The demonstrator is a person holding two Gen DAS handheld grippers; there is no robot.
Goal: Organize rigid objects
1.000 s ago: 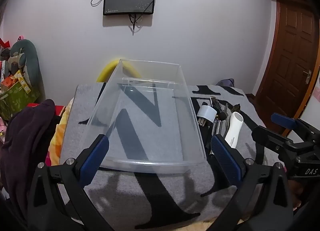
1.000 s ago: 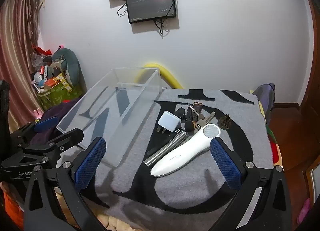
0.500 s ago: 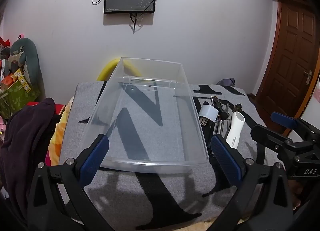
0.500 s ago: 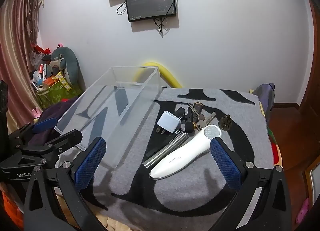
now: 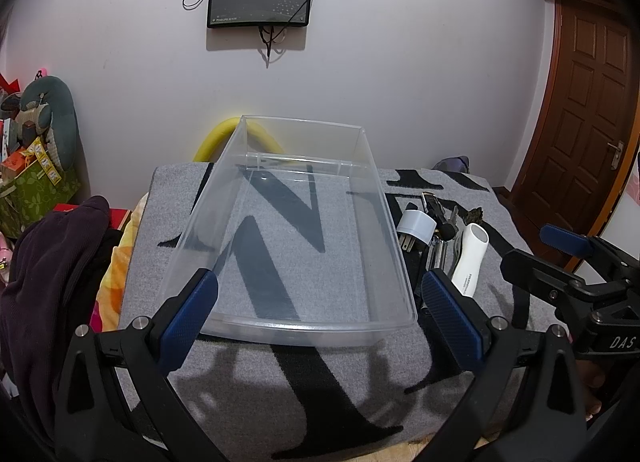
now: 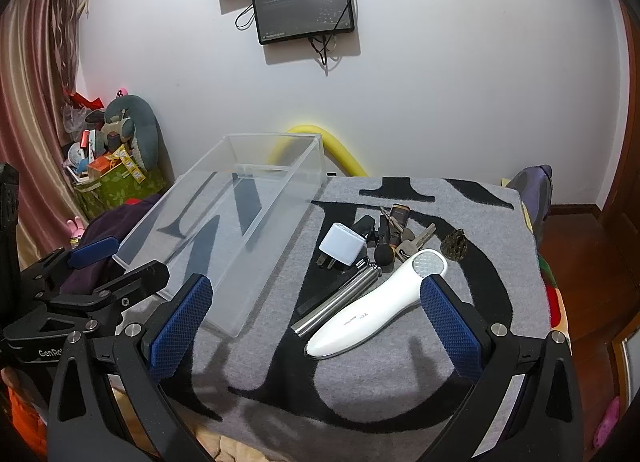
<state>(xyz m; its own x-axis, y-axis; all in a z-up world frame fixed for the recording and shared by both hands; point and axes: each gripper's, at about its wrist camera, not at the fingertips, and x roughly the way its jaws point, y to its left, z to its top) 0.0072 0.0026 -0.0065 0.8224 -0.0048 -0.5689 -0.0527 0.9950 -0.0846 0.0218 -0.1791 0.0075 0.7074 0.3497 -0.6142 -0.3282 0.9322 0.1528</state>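
Observation:
A clear plastic bin point(image 5: 296, 314) point(image 6: 224, 318) sits empty on the grey blanket. To its right lies a pile: a white handheld device point(image 6: 376, 310) point(image 5: 470, 258), a white plug adapter point(image 6: 344, 244) point(image 5: 416, 224), a metal rod point(image 6: 340, 304), keys point(image 6: 412, 242), a small dark microphone-like piece point(image 6: 383, 250) and a dark pinecone-like ornament point(image 6: 455, 244). My left gripper point(image 5: 318, 310) is open and empty, its jaws spread wide before the bin's near wall. My right gripper point(image 6: 314, 326) is open and empty, just short of the white device.
The grey blanket with black letters point(image 6: 400, 382) covers the surface. Dark clothing point(image 5: 44, 282) lies at the left edge. A bag of toys point(image 6: 116, 166) stands by the wall. A yellow tube point(image 6: 320, 142) arches behind the bin. A brown door point(image 5: 588, 102) is at right.
Both grippers have drifted slightly; the bin sits a little closer and lower in the left wrist view. Nothing was grasped or moved.

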